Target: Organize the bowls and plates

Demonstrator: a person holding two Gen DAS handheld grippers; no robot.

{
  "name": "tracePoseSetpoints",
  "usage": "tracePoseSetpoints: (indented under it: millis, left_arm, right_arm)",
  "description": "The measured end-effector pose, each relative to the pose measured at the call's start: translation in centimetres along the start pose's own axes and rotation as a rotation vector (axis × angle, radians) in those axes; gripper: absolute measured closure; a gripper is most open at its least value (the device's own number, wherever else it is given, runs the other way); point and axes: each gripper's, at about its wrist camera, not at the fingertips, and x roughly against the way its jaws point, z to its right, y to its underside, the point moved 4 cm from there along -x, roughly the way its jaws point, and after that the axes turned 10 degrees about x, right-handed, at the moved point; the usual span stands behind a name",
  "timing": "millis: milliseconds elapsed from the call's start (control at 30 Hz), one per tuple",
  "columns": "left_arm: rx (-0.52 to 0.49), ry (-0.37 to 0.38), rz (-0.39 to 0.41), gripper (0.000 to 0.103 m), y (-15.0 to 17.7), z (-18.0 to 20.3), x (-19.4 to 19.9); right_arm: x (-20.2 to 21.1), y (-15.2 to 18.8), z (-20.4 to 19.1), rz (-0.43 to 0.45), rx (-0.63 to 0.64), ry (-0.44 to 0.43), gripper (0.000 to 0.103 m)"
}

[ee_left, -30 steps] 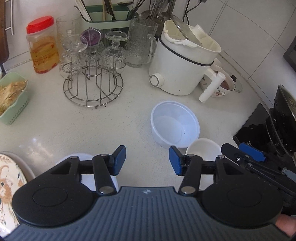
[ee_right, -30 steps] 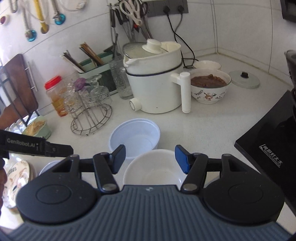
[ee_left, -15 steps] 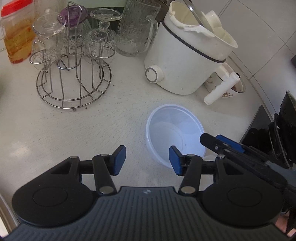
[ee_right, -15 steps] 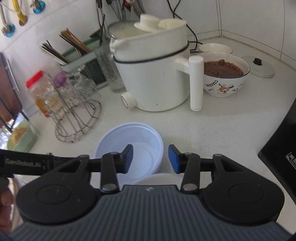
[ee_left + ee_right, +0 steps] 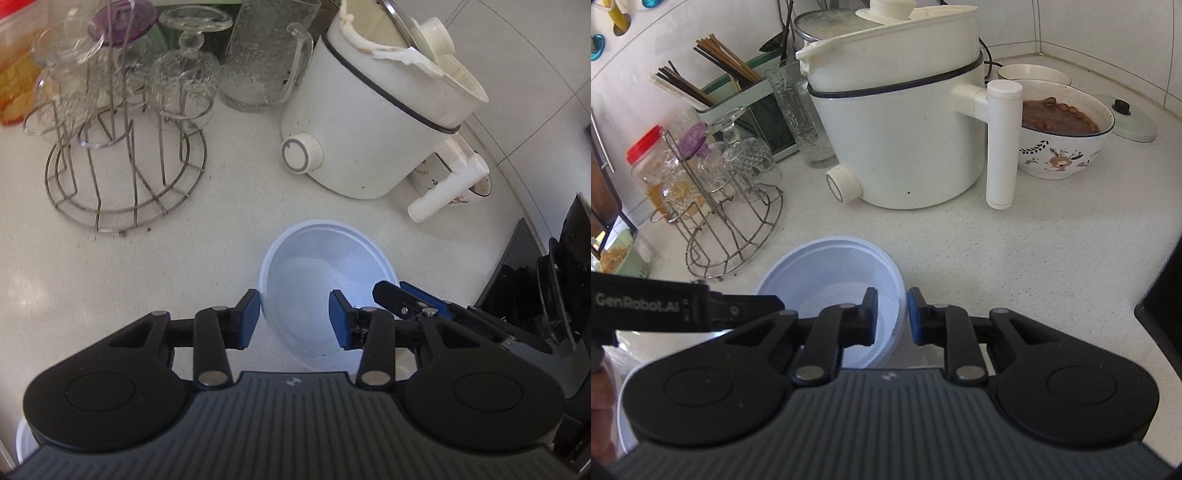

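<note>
Behind cooker (image 5: 897, 122), soup bowl (image 5: 1060, 140) visible.

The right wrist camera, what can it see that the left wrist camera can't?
Only the right wrist view shows the brown food inside the rabbit bowl, the chopsticks and the pale green lid. Only the left wrist view shows the dark stove edge. Both show the plastic bowl, the white cooker and the glass rack.

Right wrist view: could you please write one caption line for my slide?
Right claw nearly closed across the rim of a pale blue plastic bowl, in front of a white electric cooker.
</note>
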Motion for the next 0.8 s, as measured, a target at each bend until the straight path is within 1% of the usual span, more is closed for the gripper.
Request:
tracePoseSetpoints:
  millis: [100, 300, 533, 800]
  left_arm:
    - [-0.004, 0.005, 0.007, 0.056, -0.4, 0.1, 0.0]
    - [-0.025, 0.005, 0.033, 0.056, -1.2, 0.2, 1.6]
    - [-0.027, 0.000, 0.055, 0.056, -2.2, 0.1, 4.6]
    - [-0.021, -0.009, 0.057, 0.056, -1.8, -0.4, 8.4]
  right_arm:
    - [0.0, -0.2, 0.1, 0.006, -0.014, -0.009, 0.082]
    - [1.0, -1.2, -0.4, 0.037, -0.039, -0.029, 0.082]
    - [2.9, -2.3, -1.8, 0.062, -0.049, -0.052, 0.082]
    - [5.5, -3.3, -3.7, 0.078, -0.053, -0.079, 0.082]
